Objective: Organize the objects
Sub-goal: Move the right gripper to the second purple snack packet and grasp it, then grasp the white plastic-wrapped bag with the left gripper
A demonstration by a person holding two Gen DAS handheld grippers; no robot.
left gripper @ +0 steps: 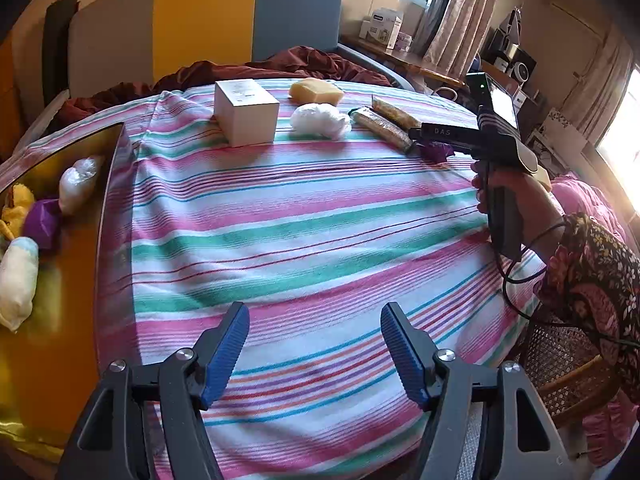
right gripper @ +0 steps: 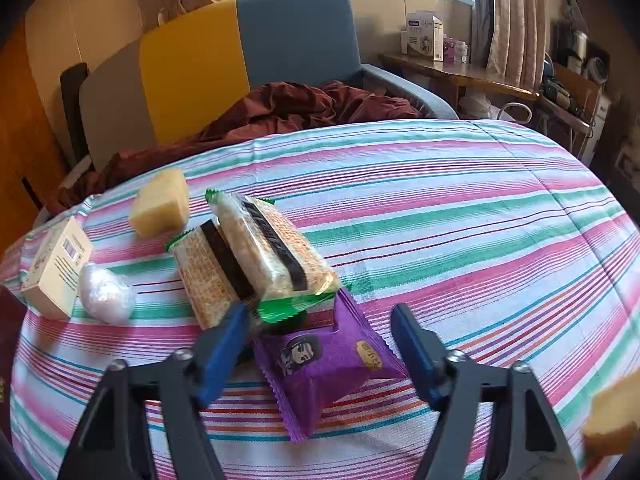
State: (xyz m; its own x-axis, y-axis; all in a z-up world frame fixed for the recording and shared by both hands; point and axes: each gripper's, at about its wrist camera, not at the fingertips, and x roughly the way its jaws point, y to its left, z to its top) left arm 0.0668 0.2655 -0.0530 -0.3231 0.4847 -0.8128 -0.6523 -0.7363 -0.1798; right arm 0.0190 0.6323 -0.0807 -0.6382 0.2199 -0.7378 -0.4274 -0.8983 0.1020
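On a bed covered by a striped sheet (right gripper: 460, 208), the right gripper (right gripper: 320, 354) hangs low over a purple snack packet (right gripper: 332, 364), which lies flat on the sheet between the two blue pads; the jaws stand partly apart, and neither pad visibly presses on the wrapper, so the packet is straddled rather than gripped. Just beyond the packet, and touching its far edge, lie two clear-wrapped wafer packs (right gripper: 256, 256) with green ends, one leaning on the other. Farther left on the sheet are a yellow sponge (right gripper: 160, 204), a crumpled white plastic bag (right gripper: 106, 294) and a white carton (right gripper: 56, 268), the bag just beside the carton. In the left wrist view the person's hand (left gripper: 516, 200) holds the right gripper's handle, a floral sleeve (left gripper: 592, 280) behind it, with the tool's tips down at the purple packet beside the wafer packs. The left gripper (left gripper: 316, 356) hovers over bare sheet nearer the camera, its jaws wide with nothing between them. At the left edge sits a gold-lined tray (left gripper: 116, 152) that already holds a white bag (left gripper: 78, 184), another purple packet (left gripper: 42, 222), a yellow item (left gripper: 16, 204) and a pale pouch (left gripper: 18, 276). A maroon blanket (right gripper: 280, 112) is bunched at the head of the bed.
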